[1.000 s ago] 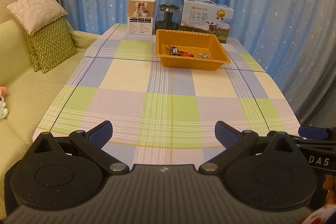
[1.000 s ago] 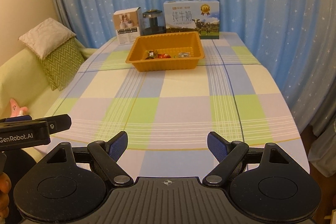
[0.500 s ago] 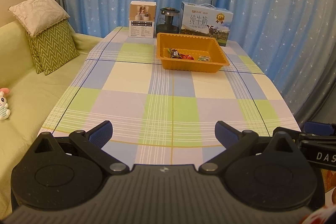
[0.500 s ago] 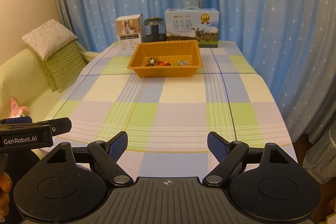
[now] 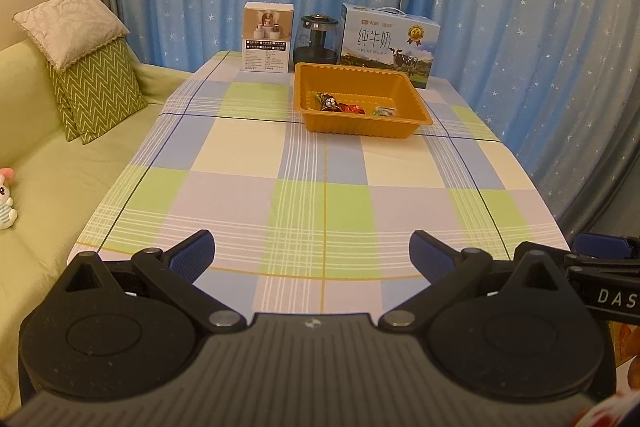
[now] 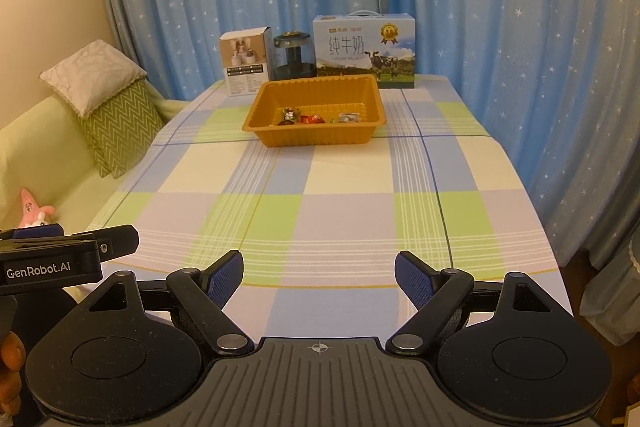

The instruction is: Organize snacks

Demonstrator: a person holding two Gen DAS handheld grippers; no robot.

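Note:
An orange tray [image 5: 362,127] stands at the far end of the checked table [image 5: 320,187]. It also shows in the right wrist view [image 6: 316,137]. Small wrapped snacks [image 5: 340,105] lie inside it, seen too in the right wrist view [image 6: 308,117]. My left gripper [image 5: 312,253] is open and empty over the table's near edge. My right gripper [image 6: 319,275] is open and empty over the near edge too, to the right of the left one. Both are far from the tray.
Behind the tray stand a white box [image 5: 267,43], a dark jar [image 5: 318,39] and a milk carton box [image 5: 390,45]. A green sofa with cushions [image 5: 94,79] lies to the left. Blue curtains [image 5: 520,27] hang behind and to the right.
Both grippers have drawn back from the tray and away from the table's far end, so the tray looks smaller. Both stay open and empty.

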